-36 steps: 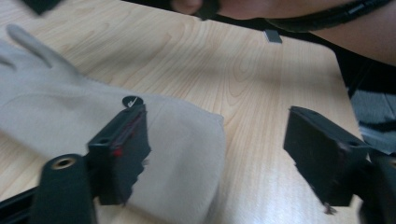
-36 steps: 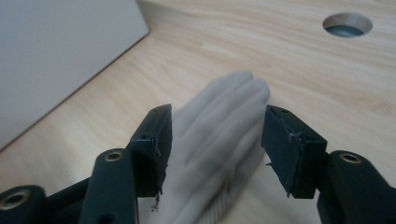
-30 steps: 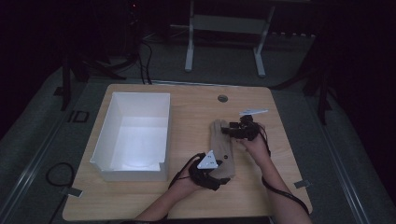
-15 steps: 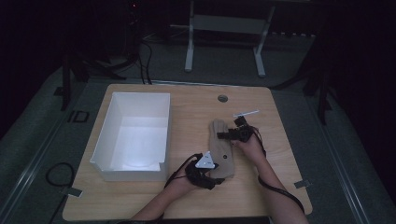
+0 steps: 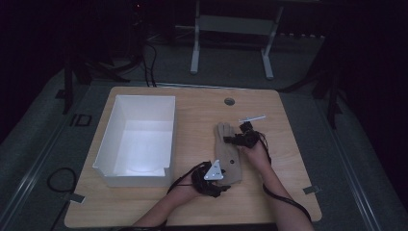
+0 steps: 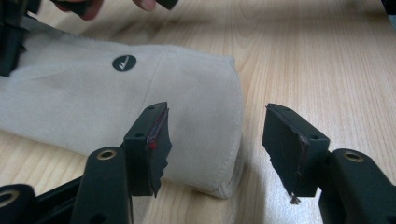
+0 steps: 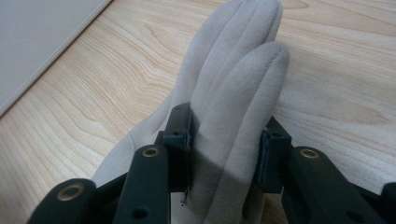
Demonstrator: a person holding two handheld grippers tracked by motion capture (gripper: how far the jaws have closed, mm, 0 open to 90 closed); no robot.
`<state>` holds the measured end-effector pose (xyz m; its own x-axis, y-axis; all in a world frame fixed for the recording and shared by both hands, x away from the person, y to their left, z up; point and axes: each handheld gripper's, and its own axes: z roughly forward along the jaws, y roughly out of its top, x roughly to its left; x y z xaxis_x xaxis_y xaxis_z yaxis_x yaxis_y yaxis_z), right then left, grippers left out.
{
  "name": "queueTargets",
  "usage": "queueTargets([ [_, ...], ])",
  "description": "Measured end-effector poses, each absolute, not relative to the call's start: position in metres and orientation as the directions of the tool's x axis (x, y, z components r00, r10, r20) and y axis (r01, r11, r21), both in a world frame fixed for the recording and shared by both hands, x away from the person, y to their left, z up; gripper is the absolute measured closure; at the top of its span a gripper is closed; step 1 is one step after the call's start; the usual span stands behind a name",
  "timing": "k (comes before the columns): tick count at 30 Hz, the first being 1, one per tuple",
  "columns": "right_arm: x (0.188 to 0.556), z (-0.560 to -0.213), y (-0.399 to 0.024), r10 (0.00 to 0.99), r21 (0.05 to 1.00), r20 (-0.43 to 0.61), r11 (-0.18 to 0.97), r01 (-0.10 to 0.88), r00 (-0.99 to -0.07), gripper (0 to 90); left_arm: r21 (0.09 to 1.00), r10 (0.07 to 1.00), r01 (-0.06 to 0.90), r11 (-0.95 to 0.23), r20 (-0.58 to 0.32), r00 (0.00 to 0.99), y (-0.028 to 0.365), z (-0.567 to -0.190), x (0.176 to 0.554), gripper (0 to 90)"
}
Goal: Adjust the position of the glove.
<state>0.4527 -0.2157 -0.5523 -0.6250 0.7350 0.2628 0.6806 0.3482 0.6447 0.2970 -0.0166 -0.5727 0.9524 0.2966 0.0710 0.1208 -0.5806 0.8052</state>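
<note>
A beige suede glove (image 5: 228, 154) lies flat on the wooden table, fingers pointing away from the person. My left gripper (image 5: 220, 185) sits at the cuff end. In the left gripper view its jaws have just been closing and straddle the cuff corner (image 6: 205, 140): one pad rests over the fabric, the other stands apart over bare wood, so my left gripper (image 6: 215, 135) is still open. My right gripper (image 5: 232, 140) is at the glove's finger end. Its jaws have just been closing, and in the right gripper view both pads of my right gripper (image 7: 229, 135) press the sides of a glove finger (image 7: 243, 79).
A white open bin (image 5: 108, 144) stands on the left half of the table (image 5: 288, 192), close to the glove's left side. A round cable hole (image 5: 229, 101) sits near the far edge. Bare wood lies to the right of the glove and along the front.
The right gripper has slid a little left and nearer, onto the glove's fingers, and its jaws have narrowed. The left hand has stayed at the cuff.
</note>
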Motion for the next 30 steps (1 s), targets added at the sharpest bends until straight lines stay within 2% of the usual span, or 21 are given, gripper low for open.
queueTargets([
  [5, 0.452, -0.553, -0.216, 0.733, 0.650, 0.261, 0.347, 0.676, -0.628, 63.4, 0.783, 0.305, 0.130, -0.608, 0.079, 0.949, -0.020, -0.577, 0.302, 46.3],
  [8, 0.452, -0.553, -0.215, 0.735, 0.652, 0.254, 0.350, 0.673, -0.629, 63.4, 0.773, 0.306, 0.105, -0.625, 0.119, 0.945, -0.021, -0.577, 0.303, 54.6],
  [9, 0.452, -0.553, -0.215, 0.735, 0.654, 0.253, 0.349, 0.671, -0.629, 63.4, 0.775, 0.325, 0.112, -0.622, 0.126, 0.937, -0.020, -0.577, 0.305, 61.7],
  [10, 0.451, -0.553, -0.215, 0.737, 0.654, 0.253, 0.347, 0.672, -0.627, 63.4, 0.782, 0.339, 0.134, -0.608, 0.104, 0.935, -0.019, -0.577, 0.307, 70.5],
  [13, 0.451, -0.553, -0.216, 0.736, 0.659, 0.253, 0.344, 0.669, -0.627, 63.5, 0.794, 0.357, 0.215, -0.569, 0.003, 0.934, -0.015, -0.577, 0.316, 78.3],
  [17, 0.452, -0.555, -0.219, 0.731, 0.651, 0.301, 0.312, 0.692, -0.613, 64.2, 0.790, 0.358, 0.314, -0.526, -0.128, 0.925, -0.010, -0.576, 0.326, 80.9],
  [19, 0.453, -0.555, -0.220, 0.725, 0.647, 0.317, 0.305, 0.699, -0.611, 65.1, 0.786, 0.351, 0.332, -0.522, -0.157, 0.923, -0.008, -0.576, 0.329, 81.3],
  [22, 0.452, -0.553, -0.220, 0.726, 0.654, 0.305, 0.311, 0.690, -0.616, 66.3, 0.787, 0.352, 0.312, -0.532, -0.129, 0.927, -0.010, -0.574, 0.326, 81.7],
  [28, 0.451, -0.552, -0.222, 0.709, 0.652, 0.352, 0.282, 0.703, -0.611, 67.9, 0.784, 0.349, 0.298, -0.545, -0.111, 0.930, -0.011, -0.569, 0.320, 81.7],
  [30, 0.451, -0.549, -0.224, 0.709, 0.656, 0.358, 0.271, 0.704, -0.607, 68.0, 0.781, 0.356, 0.279, -0.558, -0.078, 0.931, -0.012, -0.564, 0.317, 81.7],
])
